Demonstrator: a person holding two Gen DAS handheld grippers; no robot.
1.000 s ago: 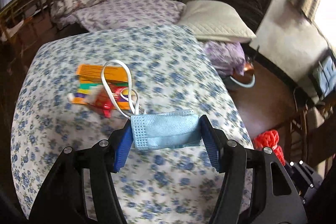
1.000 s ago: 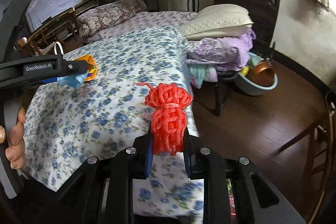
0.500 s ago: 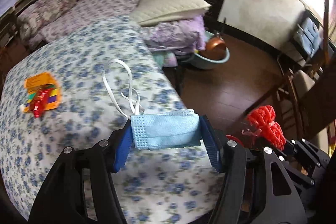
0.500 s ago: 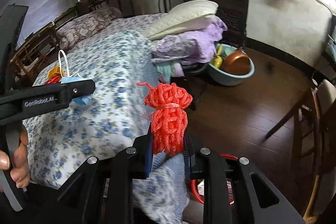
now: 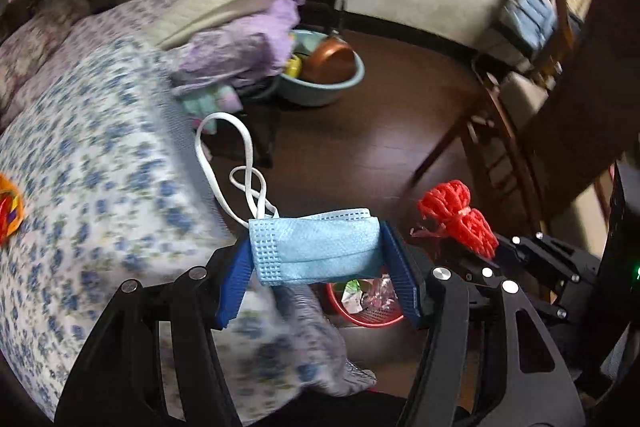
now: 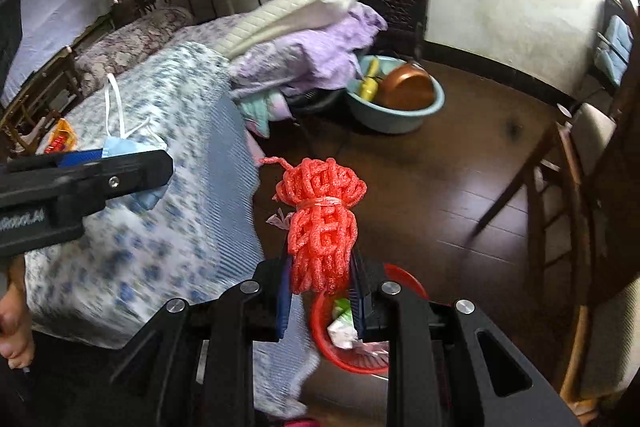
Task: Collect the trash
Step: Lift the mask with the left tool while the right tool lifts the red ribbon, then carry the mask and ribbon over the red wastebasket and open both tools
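Left gripper [image 5: 316, 259] clamped on blue face mask [image 5: 314, 247]; right gripper [image 6: 322, 287] clamped on red foam net [image 6: 322, 219], both above red trash basket [image 6: 404, 277].

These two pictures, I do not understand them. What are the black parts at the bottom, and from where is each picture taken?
No robot here: a person holds a two-finger gripper in each hand, with a camera looking along the fingers. One picture is the left gripper's view; it is shut on a folded blue face mask. The other is the right gripper's view; it is shut on a red foam net. Beside them is a bed with a flowered sheet. On the floor stands a red basket with trash inside.
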